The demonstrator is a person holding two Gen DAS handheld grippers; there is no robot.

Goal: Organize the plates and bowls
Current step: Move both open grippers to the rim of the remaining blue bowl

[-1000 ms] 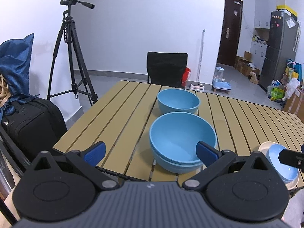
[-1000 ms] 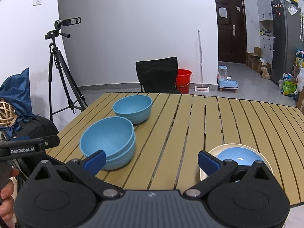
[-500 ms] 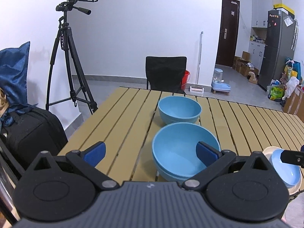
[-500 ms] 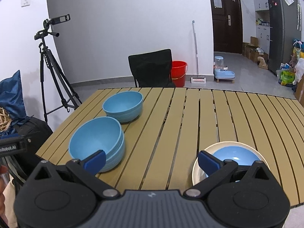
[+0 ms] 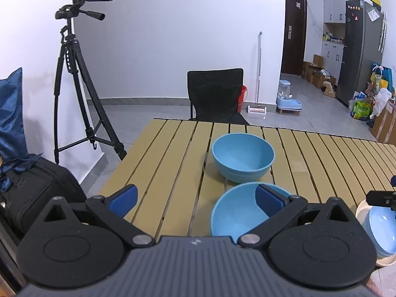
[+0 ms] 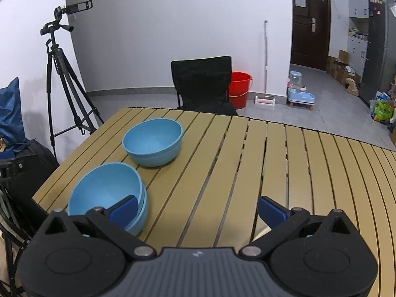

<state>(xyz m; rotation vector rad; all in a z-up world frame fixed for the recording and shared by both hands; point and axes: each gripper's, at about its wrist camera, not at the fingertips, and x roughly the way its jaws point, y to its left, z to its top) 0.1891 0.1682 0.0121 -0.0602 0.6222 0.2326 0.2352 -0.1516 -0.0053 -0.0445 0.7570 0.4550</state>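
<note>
Left wrist view: we hold both grippers (left (image 5: 195,196), right (image 6: 198,208)) spread wide, empty. Nested light-blue plastic bowls (image 6: 106,193) sit near the slatted tan table's (image 6: 247,160) left edge; probably light, stiff, slick, so pinch the rim.

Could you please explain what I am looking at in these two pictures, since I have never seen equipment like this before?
A person holds two hand-held grippers, each with a fisheye camera that looks along its blue-tipped fingers. One picture comes from the left gripper, the other from the right gripper. Both are open and hold nothing. On the slatted table stand a single blue bowl and, nearer, a stack of blue bowls. At the left view's right edge a pale blue dish sits in a cream plate.
</note>
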